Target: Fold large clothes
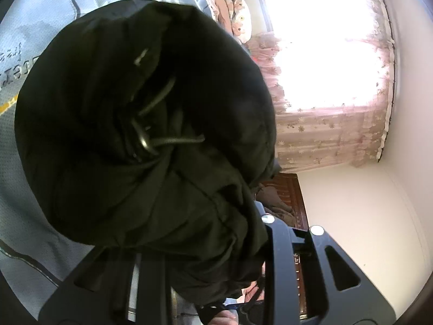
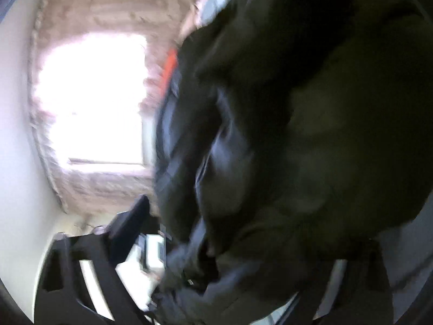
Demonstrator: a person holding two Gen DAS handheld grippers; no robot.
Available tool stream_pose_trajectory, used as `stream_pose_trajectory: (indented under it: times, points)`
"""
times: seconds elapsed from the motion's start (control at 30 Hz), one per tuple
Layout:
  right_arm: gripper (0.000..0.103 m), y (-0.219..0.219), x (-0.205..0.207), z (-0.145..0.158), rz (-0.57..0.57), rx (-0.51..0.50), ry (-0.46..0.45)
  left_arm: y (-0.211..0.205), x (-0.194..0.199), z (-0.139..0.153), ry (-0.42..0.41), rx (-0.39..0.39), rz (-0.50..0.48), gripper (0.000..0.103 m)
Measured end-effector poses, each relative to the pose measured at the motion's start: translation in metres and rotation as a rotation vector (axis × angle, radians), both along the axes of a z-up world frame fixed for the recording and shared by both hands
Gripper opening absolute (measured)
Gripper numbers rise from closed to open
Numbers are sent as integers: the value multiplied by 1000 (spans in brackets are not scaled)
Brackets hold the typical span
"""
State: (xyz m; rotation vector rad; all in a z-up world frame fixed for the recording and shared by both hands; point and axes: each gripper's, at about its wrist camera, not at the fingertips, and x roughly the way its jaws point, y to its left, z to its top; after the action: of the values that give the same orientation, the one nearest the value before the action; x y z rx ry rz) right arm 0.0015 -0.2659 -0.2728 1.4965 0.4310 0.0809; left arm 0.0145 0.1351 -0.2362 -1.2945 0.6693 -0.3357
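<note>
A large dark olive-black jacket (image 1: 140, 135) with a drawstring and metal ring hangs bunched in front of the left wrist camera. My left gripper (image 1: 216, 257) is shut on the jacket's fabric, with the cloth pinched between its black fingers (image 1: 281, 265). In the right wrist view, which is blurred by motion, the same jacket (image 2: 311, 135) fills the right side. My right gripper (image 2: 216, 284) is shut on a fold of the jacket; one black finger (image 2: 89, 270) shows at lower left and the other is buried in cloth.
A light blue bedspread (image 1: 40, 40) with dark stripes lies behind the jacket. A bright window (image 1: 324, 48) with pink floral curtains (image 1: 324, 138), pillows (image 1: 238, 13) and a dark wooden headboard (image 1: 295, 197) stand by the white wall (image 1: 379, 216).
</note>
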Motion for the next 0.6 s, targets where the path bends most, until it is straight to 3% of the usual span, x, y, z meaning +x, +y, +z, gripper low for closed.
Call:
stream_pose_trajectory:
  times: [0.03,0.13,0.27,0.43,0.5,0.6]
  points:
    - [39,-2,2,-2,14,-12,13,1,-3,-5,2,-2,3,25]
    - [27,-2,0,-1,16,-55,15,3,-10,-7,0,20,4,25]
    - [25,-7,10,21,38,-36,-115,0,-3,4,-63,51,-1,26]
    - [25,-13,36,88,39,-198,-260,-4,14,44,-218,32,28,27]
    - [25,-19,59,95,6,-124,-291,-10,34,65,-280,80,28,29]
    - [25,-29,94,107,-7,-101,-269,-21,81,93,-306,149,-2,30]
